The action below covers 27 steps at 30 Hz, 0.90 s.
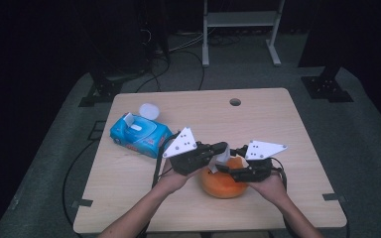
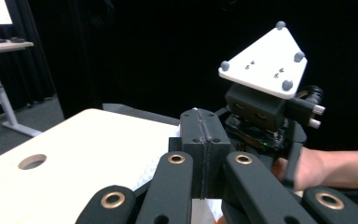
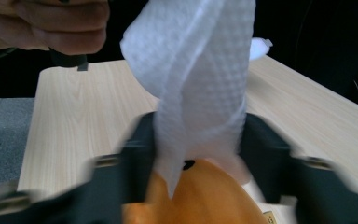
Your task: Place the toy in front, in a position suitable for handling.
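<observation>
My left gripper (image 1: pixel 223 147) is shut on a white wet wipe (image 1: pixel 223 157), which it holds up over a round orange object (image 1: pixel 223 186) near the table's front edge. In the left gripper view the jaws (image 2: pixel 204 126) meet flat, with a bit of wipe (image 2: pixel 151 175) showing under them. My right gripper (image 1: pixel 228 159) comes in from the right, just above the orange object. In the right gripper view the wipe (image 3: pixel 200 70) hangs between its blurred jaws (image 3: pixel 200 140), which stand apart on either side of it. The orange object (image 3: pixel 200 196) lies right below.
A blue pack of wet wipes (image 1: pixel 140 135) with its flap raised lies at the table's left. A small white lid (image 1: pixel 149 110) sits behind it. A cable hole (image 1: pixel 235 102) is near the wooden table's (image 1: pixel 278 124) far edge. A white desk frame (image 1: pixel 240 20) stands beyond.
</observation>
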Available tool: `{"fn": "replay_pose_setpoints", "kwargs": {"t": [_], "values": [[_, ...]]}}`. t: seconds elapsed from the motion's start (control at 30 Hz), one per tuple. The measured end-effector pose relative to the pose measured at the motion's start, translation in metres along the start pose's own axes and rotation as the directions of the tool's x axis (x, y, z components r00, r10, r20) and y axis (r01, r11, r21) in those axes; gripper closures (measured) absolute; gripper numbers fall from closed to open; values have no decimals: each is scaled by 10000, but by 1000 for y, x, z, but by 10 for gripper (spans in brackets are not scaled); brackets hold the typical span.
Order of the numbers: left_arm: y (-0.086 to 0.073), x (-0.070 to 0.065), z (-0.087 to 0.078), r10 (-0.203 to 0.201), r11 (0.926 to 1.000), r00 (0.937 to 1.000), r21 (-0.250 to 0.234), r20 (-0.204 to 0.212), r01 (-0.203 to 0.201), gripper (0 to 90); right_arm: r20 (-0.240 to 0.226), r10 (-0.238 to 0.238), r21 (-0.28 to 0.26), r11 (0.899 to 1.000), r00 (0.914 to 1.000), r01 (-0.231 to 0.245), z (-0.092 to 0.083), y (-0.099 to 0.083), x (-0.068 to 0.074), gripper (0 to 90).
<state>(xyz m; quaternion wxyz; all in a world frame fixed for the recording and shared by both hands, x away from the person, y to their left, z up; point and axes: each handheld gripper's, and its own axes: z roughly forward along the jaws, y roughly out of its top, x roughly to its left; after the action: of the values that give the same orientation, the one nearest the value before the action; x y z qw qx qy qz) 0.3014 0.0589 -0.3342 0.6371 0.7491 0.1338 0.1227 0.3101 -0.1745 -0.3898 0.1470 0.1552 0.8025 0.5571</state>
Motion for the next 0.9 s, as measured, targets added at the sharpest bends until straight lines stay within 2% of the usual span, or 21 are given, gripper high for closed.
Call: {"fn": "replay_pose_setpoints", "kwargs": {"t": [0.03,0.07,0.1,0.17,0.23,0.37,0.47,0.5,0.53,0.57,0.6,0.63,0.67,0.73,0.8,0.9], "values": [[-1,-1,1,-23,10000,10000,39,48,23,900,-199,-72,-5,10000,9998,72,-2,-1,1,790],[-1,-1,1,-23,10000,10000,39,48,23,900,-199,-72,-5,10000,9998,72,-2,-1,1,790],[-2,-1,1,-69,9999,9999,94,80,68,900,-273,-48,40,10000,9996,49,-3,-2,1,859],[-3,0,1,-123,9999,9999,110,105,122,891,-353,90,118,9999,9993,-86,-6,-3,0,867],[-3,0,-1,-167,9998,9998,120,109,165,842,-399,183,87,9998,9990,-179,-11,-5,-1,869],[-5,2,-6,-201,9997,9998,125,-16,201,815,-386,449,-34,9990,9982,-450,-29,-10,-4,869],[-8,5,-11,-203,9997,9997,120,-161,205,801,-270,456,-92,9989,9986,-459,-46,-13,-4,868],[-8,5,-11,-203,9997,9997,120,-161,205,795,-270,456,-92,9989,9986,-459,-46,-13,-4,868],[-11,6,-13,-287,9995,9992,157,-282,291,788,-167,421,-209,9989,9990,-424,-57,-14,-4,868],[-11,6,-13,-287,9995,9992,157,-282,291,788,-167,421,-209,9989,9990,-424,-57,-14,-4,868],[-14,7,-15,-331,9992,9989,192,-324,337,783,-61,427,-304,9986,9991,-428,-68,-14,-4,868],[-16,7,-15,-330,9992,9988,217,-364,338,783,-61,427,-304,9986,9991,-428,-68,-14,-4,868],[-21,9,-17,-334,9988,9983,340,-474,350,774,-40,403,-290,9988,9992,-404,-78,-15,-5,867],[-25,10,-18,-365,9985,9981,391,-490,384,762,-38,427,-249,9988,9991,-428,-86,-16,-6,866],[-38,12,-20,-402,9971,9969,613,-679,444,753,36,417,-180,9990,9991,-417,-95,-18,-6,865],[-46,13,-21,-486,9959,9964,729,-693,536,737,66,442,-6,9990,9990,-442,-105,-20,-6,865]]}}
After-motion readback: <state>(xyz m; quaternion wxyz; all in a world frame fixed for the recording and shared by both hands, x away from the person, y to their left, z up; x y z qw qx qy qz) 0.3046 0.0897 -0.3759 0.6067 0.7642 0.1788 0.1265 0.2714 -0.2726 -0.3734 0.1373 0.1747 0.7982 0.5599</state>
